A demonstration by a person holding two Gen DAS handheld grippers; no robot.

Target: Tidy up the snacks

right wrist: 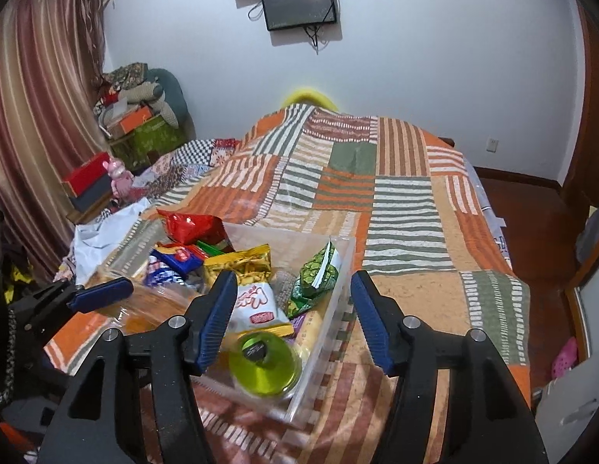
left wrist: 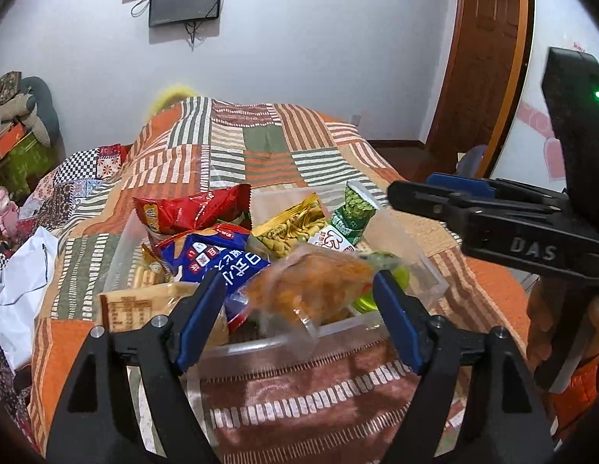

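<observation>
A clear plastic bin (left wrist: 260,344) (right wrist: 326,348) sits on the patchwork bedspread, full of snack packs. My left gripper (left wrist: 299,290) is open at the bin's near rim. A clear bag of orange snacks (left wrist: 311,290) (right wrist: 152,305) lies between its blue pads on top of the pile, and the pads do not press it. Behind it lie a blue bag (left wrist: 210,255), a red bag (left wrist: 191,212), a yellow pack (left wrist: 291,228) and a green pack (left wrist: 357,208). My right gripper (right wrist: 294,290) is open over the bin's right end, above a white packet (right wrist: 257,305) and a round green tub (right wrist: 264,363).
The bedspread (right wrist: 396,201) stretches far and right of the bin. A white plastic bag (left wrist: 17,282) lies left of it. Stacked boxes (right wrist: 86,181) and a curtain (right wrist: 28,96) stand at the left, a wooden door (left wrist: 481,58) at the right. A hand (left wrist: 547,324) holds the right gripper's handle.
</observation>
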